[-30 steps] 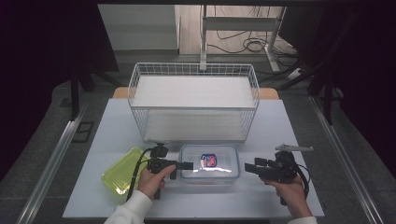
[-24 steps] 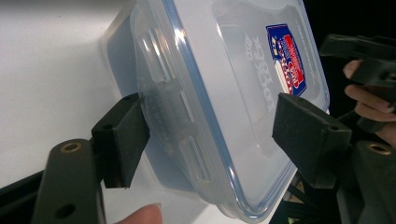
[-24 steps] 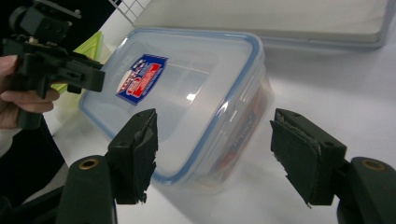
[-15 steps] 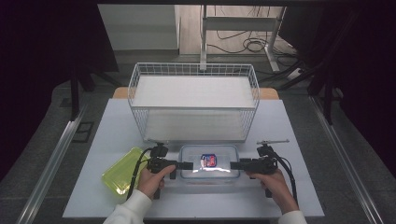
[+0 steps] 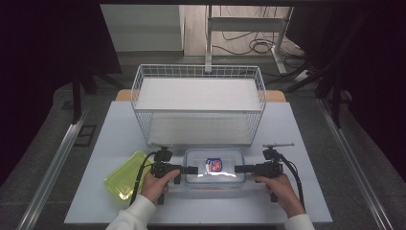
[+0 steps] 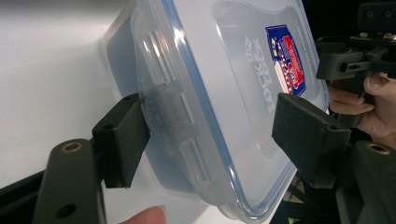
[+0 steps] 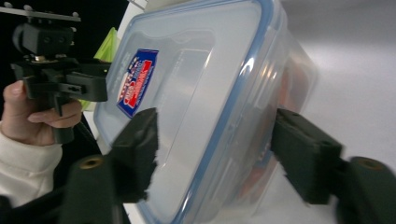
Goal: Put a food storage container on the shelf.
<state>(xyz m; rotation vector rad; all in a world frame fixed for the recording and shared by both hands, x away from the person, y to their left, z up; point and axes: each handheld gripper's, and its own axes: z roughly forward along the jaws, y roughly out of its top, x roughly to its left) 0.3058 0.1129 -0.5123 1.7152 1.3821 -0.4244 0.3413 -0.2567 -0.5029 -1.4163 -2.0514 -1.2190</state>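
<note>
while both tools spread, lidded clear container between; wire basket empty

Pale grey-white table; clear lidded container lies on it between left gripper and right gripper; yellow-green lid flat on the surface just outboard of the left gripper; white wire basket stands beyond both grippers, toward the far edge.
</note>
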